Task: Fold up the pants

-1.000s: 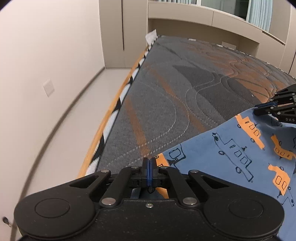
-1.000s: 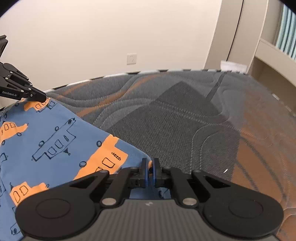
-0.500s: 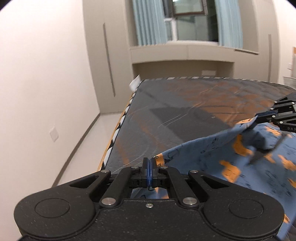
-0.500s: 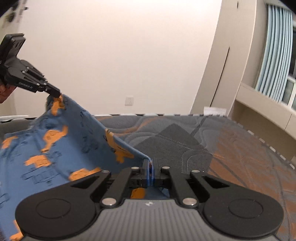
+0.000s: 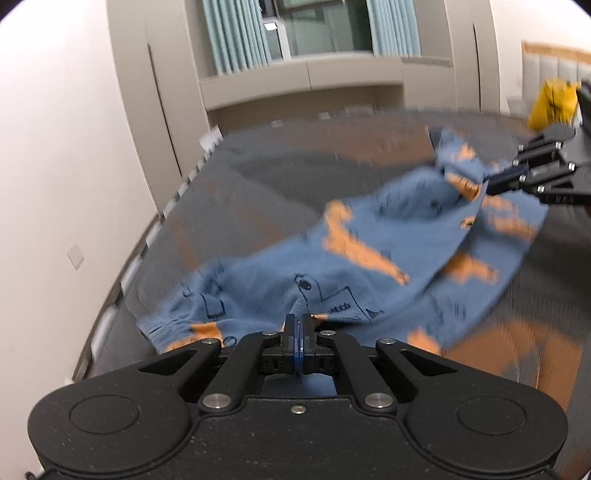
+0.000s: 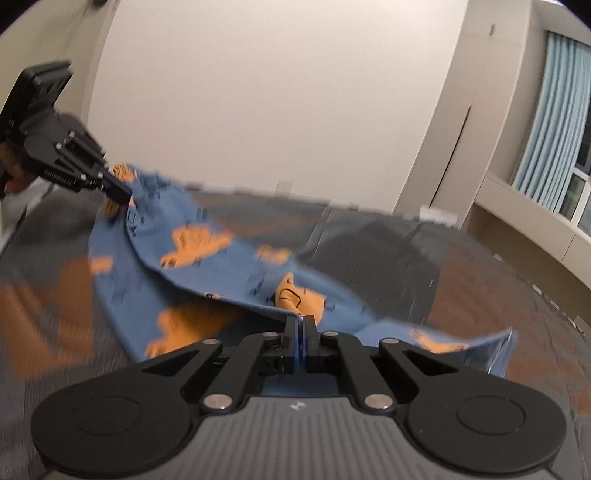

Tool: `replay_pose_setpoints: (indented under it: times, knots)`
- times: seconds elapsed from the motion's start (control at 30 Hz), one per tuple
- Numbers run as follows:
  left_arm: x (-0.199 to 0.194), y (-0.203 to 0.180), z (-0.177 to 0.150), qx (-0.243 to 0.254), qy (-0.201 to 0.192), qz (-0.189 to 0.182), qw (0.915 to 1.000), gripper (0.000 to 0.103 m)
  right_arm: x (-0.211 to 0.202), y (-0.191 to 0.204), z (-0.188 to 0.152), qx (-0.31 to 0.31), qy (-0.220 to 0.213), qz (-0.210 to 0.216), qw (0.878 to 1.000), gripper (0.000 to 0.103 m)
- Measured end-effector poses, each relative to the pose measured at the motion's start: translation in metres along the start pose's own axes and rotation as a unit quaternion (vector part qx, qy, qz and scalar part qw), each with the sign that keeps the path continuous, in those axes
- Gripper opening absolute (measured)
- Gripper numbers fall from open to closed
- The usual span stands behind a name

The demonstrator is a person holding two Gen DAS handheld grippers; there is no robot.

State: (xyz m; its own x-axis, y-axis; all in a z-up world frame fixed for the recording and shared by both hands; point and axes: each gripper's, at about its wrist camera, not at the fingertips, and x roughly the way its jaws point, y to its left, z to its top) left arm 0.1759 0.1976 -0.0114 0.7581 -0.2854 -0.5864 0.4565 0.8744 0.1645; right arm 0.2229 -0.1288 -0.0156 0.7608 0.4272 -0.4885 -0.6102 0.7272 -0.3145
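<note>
Left wrist view: left gripper (image 5: pixel 298 325) is clamping tight on an edge of the pants (image 5: pixel 369 266), jaws fully together with blue fabric pinched between them. The pants, blue with orange and dark line-drawn vehicle prints, are hanging stretched across the mattress (image 5: pixel 280 192), from near its left edge toward the right side. One bunched, gathered end of the pants is sagging down just left of the left gripper. The right gripper (image 5: pixel 491 182) is coming in from the right edge of the view, jaws closed on the far end of the pants, fabric puckering around its tips. The frame is blurry. A yellow object (image 5: pixel 552 105) is sitting behind the right gripper; cannot tell what it is. Curtains (image 5: pixel 236 33) and a window are showing beyond the far end of the mattress.

Right wrist view: right gripper (image 6: pixel 300 326) is pinching the pants (image 6: pixel 192 251), jaws pressed together on a folded edge with an orange patch right at the tips. The fabric is running diagonally from here up to the left gripper (image 6: pixel 123 194) at upper left, which is gripping the other end closed. Part of the pants is draping down onto the mattress (image 6: pixel 461 280) on the left, and one loose flap is lying to the right of the right gripper. A hand (image 6: pixel 14 170) is partly showing behind the left gripper. A plain wall (image 6: pixel 277 92) is filling the background.
</note>
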Motion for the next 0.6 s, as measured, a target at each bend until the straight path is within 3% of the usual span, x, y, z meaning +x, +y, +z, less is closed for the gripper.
replay_pose_setpoints:
  times: [0.17,0.47,0.6]
  knots:
    - [0.000,0.000,-0.013,-0.015,-0.013,0.012,0.9997,0.000,0.010,0.015,-0.019,-0.013,0.026,-0.006,1.000,0.002]
    - [-0.033,0.007,-0.001,-0.020,-0.052,0.009,0.9984,0.000,-0.024,0.011,-0.017,-0.006,-0.004,-0.014,1.000,0.002]
    - [-0.022,0.004,-0.013,-0.023,-0.027,0.000,0.9994,0.000,-0.031,0.021,-0.023,-0.016,0.006,-0.006,1.000,0.002]
